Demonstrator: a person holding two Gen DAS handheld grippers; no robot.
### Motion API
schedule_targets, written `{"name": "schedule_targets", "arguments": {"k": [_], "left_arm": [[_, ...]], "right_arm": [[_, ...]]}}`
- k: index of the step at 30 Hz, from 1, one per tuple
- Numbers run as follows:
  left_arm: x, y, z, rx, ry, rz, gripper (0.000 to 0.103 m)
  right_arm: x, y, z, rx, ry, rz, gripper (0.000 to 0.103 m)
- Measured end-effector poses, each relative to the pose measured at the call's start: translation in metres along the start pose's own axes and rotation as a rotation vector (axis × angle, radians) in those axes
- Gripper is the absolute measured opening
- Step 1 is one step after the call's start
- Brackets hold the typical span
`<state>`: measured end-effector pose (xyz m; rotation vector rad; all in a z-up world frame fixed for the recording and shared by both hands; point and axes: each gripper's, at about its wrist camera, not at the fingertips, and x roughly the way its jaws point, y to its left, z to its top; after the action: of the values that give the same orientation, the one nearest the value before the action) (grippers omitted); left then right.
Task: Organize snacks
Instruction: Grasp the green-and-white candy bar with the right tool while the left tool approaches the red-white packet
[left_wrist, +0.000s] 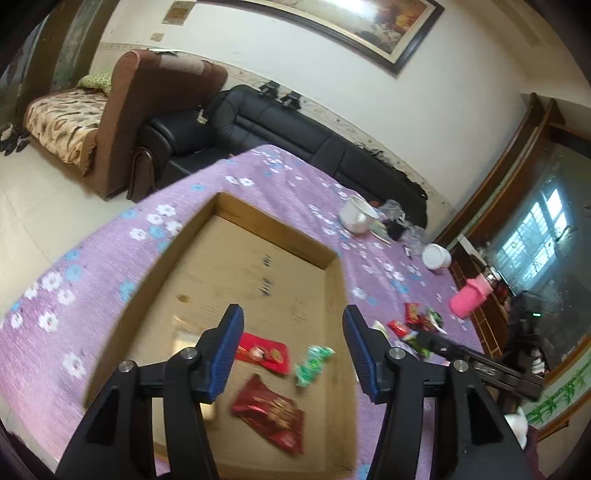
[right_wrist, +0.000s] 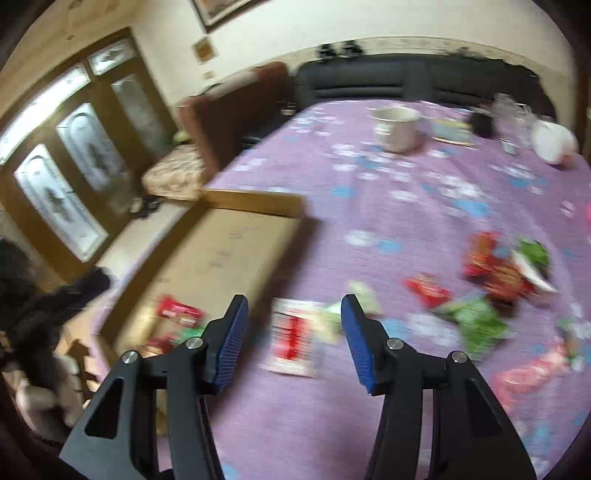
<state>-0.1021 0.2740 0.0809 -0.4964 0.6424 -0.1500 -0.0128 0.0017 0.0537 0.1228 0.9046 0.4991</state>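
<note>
My left gripper (left_wrist: 293, 317) hangs open over a shallow cardboard box (left_wrist: 334, 291) on the purple flowered tablecloth. Inside the box lie a red packet (left_wrist: 264, 355), a dark red packet (left_wrist: 271, 413) and a green-and-white wrapper (left_wrist: 312, 363), none between the blue pads. My right gripper (right_wrist: 293, 308) is open above the cloth to the right of the box (right_wrist: 255, 201); a white-and-red packet (right_wrist: 293, 338) lies on the cloth beyond the jaws, blurred. A heap of red and green snack packets (right_wrist: 498, 273) lies on the cloth at the right, also seen in the left wrist view as the snack heap (left_wrist: 417, 319).
At the table's far end stand a white pot (right_wrist: 397, 125), a white tub (right_wrist: 552, 142), clear glass jars (right_wrist: 513, 110) and a pink container (left_wrist: 467, 299). A black sofa (left_wrist: 295, 125) and a brown sofa (left_wrist: 122, 122) sit beyond the table. A person's dark sleeve (right_wrist: 48, 306) shows at the left.
</note>
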Motion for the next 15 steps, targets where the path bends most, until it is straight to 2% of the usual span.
{"name": "schedule_targets", "arguments": {"k": [3,7,10,13,15], "left_arm": [[0.0,-0.014,-0.01,0.024,0.021,-0.02,0.056],[-0.007,-0.036,-0.023,0.102,0.036,-0.002,0.056],[-0.011,-0.048,-0.029,0.152,0.047,0.014,0.056],[-0.01,-0.061,-0.034,0.203,0.058,0.014,0.056],[-0.008,-0.072,-0.037,0.235,0.065,0.0,0.056]], "right_arm": [[0.014,-0.012,-0.008,0.027,0.038,-0.02,0.054],[0.041,-0.024,-0.002,0.086,0.071,-0.022,0.054],[0.061,-0.023,0.003,0.13,0.082,-0.028,0.054],[0.074,-0.018,0.006,0.11,0.107,-0.05,0.051],[0.076,-0.014,0.005,0.06,0.105,-0.089,0.021]]}}
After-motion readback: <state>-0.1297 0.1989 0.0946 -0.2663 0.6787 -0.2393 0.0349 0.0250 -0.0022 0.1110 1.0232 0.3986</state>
